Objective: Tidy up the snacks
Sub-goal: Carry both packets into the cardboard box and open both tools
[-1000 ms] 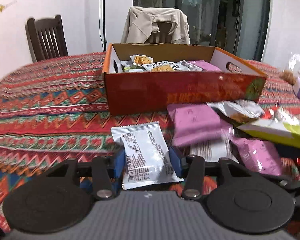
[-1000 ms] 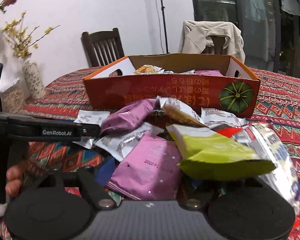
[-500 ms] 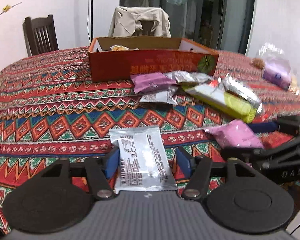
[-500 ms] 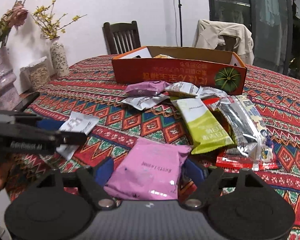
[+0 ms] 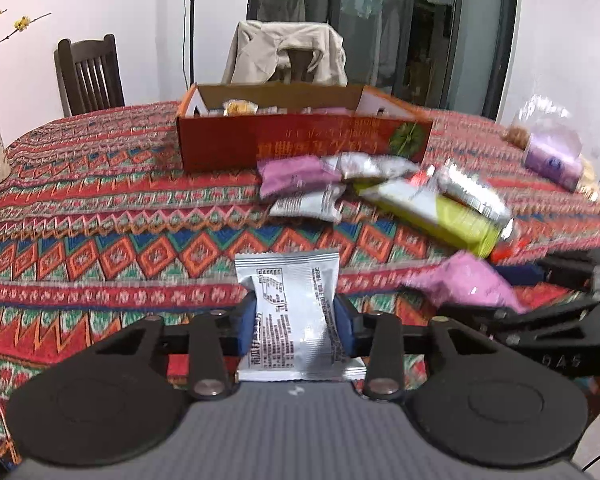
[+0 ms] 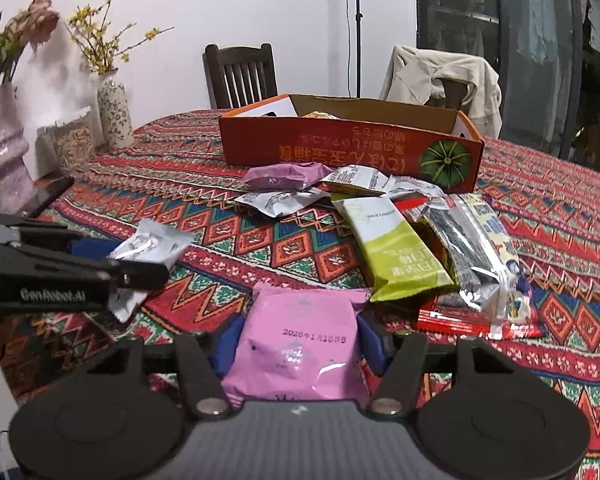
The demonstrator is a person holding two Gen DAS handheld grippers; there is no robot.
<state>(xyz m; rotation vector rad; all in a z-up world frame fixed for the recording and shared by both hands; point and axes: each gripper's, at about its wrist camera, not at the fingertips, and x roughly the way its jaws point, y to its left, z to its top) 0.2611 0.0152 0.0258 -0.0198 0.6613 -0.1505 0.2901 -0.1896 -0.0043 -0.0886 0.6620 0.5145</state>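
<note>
An orange-red cardboard box [image 5: 300, 144] [image 6: 340, 152] with several snacks inside stands at the far middle of the patterned tablecloth. A loose pile lies in front of it: a purple packet [image 6: 284, 176], a green packet [image 6: 396, 252] and a long silver packet [image 6: 472, 248]. My left gripper [image 5: 296, 312] is shut on a silver packet [image 5: 288, 292], which buckles between the blue pads; the right wrist view shows it at the left [image 6: 152, 240]. My right gripper [image 6: 300, 340] has its jaws closing on a pink packet [image 6: 300, 320], and both pads touch its sides.
Two vases [image 6: 114, 116] [image 6: 0, 148] and a clear jar [image 6: 72, 144] stand at the table's left edge. A clear bag with a purple pack [image 5: 552, 152] lies at the far right. A wooden chair [image 6: 240, 76] and a jacket-draped chair [image 6: 440, 76] stand behind the table.
Both grippers have drawn back from the box and the pile toward the near side of the table, each carrying its packet. Their jaws have narrowed on the packets.
</note>
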